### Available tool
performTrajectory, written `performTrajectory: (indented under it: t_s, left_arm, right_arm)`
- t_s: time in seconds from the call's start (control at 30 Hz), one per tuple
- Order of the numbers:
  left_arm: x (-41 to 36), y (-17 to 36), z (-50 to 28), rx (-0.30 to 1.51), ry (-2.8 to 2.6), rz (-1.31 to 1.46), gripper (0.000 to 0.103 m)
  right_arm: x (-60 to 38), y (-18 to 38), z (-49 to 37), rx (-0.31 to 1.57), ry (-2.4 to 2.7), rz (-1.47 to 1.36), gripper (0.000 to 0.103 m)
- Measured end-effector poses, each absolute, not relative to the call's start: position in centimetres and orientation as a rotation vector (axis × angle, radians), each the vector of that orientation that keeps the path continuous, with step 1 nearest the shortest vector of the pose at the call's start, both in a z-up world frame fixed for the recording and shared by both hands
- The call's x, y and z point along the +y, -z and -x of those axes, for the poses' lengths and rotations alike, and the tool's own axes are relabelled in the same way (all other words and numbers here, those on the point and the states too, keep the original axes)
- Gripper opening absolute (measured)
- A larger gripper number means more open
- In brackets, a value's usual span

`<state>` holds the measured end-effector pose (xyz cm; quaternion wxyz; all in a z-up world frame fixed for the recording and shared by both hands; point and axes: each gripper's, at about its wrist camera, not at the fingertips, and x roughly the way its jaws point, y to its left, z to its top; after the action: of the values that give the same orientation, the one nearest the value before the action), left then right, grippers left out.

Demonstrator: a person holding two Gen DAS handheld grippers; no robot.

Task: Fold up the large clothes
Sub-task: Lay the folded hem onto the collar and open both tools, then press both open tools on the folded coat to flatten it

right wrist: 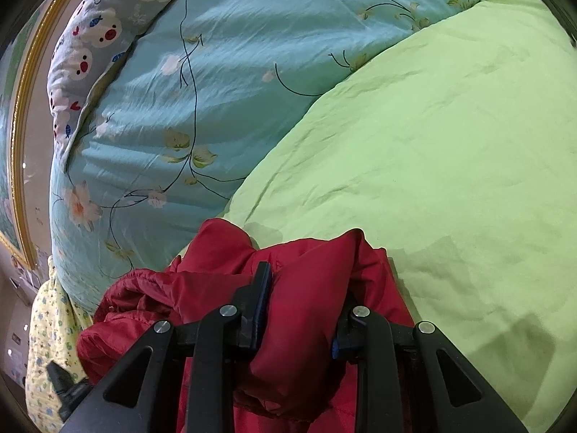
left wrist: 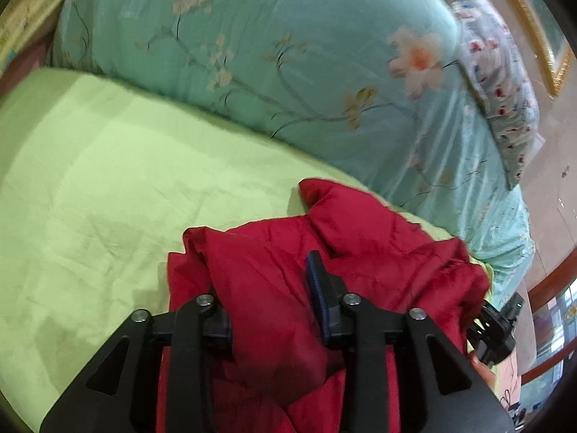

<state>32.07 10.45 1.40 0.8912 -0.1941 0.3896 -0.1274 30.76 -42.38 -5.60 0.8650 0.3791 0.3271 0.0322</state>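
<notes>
A dark red padded jacket (left wrist: 360, 252) lies bunched on the light green bedsheet (left wrist: 108, 166) at the near edge of the bed. My left gripper (left wrist: 267, 281) is open, with a puffy fold of the jacket between its fingers. The fold hides the left finger, and the blue pad of the right finger (left wrist: 317, 281) shows bare. In the right wrist view, my right gripper (right wrist: 306, 285) is shut on another thick fold of the red jacket (right wrist: 216, 288), which bulges between the jaws and covers the right fingertip. A black part of the other gripper (left wrist: 497, 328) shows at the jacket's right edge.
A turquoise floral quilt (left wrist: 288, 54) is heaped along the far side of the bed, with a patterned pillow (left wrist: 497, 83) behind it. A gold-framed panel (left wrist: 533, 29) stands beyond. A yellow patterned cloth (right wrist: 47, 342) hangs at the bed's corner. The green sheet (right wrist: 450, 144) stretches away wide and flat.
</notes>
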Motion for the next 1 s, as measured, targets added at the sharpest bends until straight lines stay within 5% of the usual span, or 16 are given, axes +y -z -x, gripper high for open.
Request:
performTrajectory:
  t_s: [0.23,0.53,0.7,0.83,1.0]
  left_arm:
    - [9.3,-5.4,-27.0,0.708,0.251,0.291,0.053]
    - [0.6,-1.6,-26.4,0.827,0.399,0.111,0.056]
    - [-1.1,2.5,-28.9,0.863,0.307,0.034,0.056]
    - [-1.3,2.8,-29.8,0.858,0.271,0.029,0.056]
    - [-1.5,3.0,-30.2,0.862,0.257,0.035,0.056]
  right_arm:
    - [-42.2,5.7,-31.0,0.687,-0.050,-0.774,0.026]
    - [-42.1,5.4,-31.5,0.697,-0.051,-0.757,0.029]
    - [-42.5,3.4,-30.3,0.677,-0.091,-0.783,0.043]
    - [-41.5,-1.0,-26.8,0.588,-0.109,-0.675,0.067]
    - [-36.9,-4.0,-25.2,0.610,-0.192,-0.411,0.071]
